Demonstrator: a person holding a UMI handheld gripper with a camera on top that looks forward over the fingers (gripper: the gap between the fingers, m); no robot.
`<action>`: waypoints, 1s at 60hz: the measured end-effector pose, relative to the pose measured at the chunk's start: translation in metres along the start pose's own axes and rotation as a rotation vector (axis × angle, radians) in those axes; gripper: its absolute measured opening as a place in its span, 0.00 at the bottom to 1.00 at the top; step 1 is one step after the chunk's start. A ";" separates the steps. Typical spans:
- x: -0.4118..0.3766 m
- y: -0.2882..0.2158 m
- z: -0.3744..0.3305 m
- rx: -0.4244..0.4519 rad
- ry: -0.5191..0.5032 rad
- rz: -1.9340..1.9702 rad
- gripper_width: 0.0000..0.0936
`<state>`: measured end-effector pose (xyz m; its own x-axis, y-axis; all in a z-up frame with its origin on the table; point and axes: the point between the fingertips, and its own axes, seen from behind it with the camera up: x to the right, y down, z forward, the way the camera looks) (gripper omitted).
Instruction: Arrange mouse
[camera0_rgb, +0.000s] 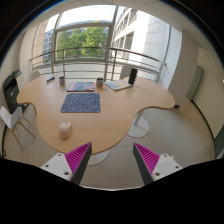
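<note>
Mouse (84, 86), perhaps, beyond open claw (112, 158).

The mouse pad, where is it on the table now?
In the gripper view, the blue mouse pad lies mid-table, well beyond the open hand-held gripper, with a white cup nearer and to its left.

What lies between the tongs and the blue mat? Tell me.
In the gripper view, only bare tabletop lies between the open tongs and the blue mat; a small white object sits just beside that stretch.
</note>
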<state>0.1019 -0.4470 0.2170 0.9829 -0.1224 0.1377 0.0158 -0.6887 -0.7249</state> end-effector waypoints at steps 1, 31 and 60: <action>0.001 0.001 0.000 -0.001 0.005 0.000 0.91; -0.144 0.105 0.038 -0.078 -0.010 0.101 0.91; -0.286 0.012 0.254 0.082 -0.132 0.029 0.83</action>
<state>-0.1324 -0.2388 -0.0022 0.9987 -0.0424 0.0296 -0.0034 -0.6252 -0.7805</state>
